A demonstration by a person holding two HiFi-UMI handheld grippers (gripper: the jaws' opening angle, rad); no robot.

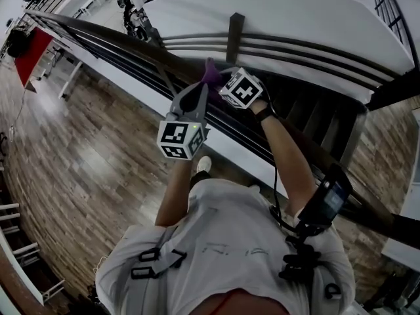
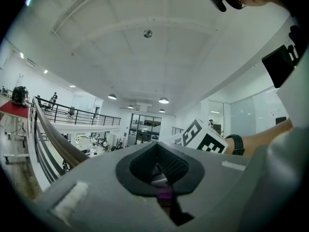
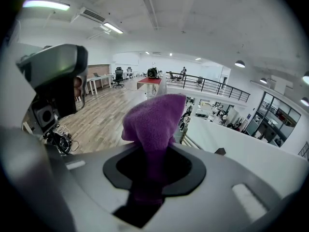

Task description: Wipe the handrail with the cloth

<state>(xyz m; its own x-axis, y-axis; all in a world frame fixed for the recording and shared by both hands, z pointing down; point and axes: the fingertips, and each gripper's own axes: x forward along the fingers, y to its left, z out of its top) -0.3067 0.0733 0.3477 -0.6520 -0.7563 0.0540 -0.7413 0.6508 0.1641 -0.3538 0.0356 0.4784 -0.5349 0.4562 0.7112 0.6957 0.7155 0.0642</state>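
Purple fleecy cloth (image 3: 154, 120) is bunched up and pinched tight in the person's right gripper (image 3: 153, 153), with a fat wad sticking out past the jaws. From the head view it's sitting right against the dark wooden handrail (image 1: 118, 41), roughly mid-run. The left gripper (image 2: 157, 170) hangs just beside it, jaws drawn together. A sliver of purple shows in the gap, but it's hard to tell if it's really pinching any cloth.

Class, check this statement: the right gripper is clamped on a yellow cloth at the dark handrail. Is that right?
Not quite. The cloth in the right gripper is purple, not yellow, as the right gripper view shows plainly. The rest stands: the jaws are clamped on it, at the dark handrail.
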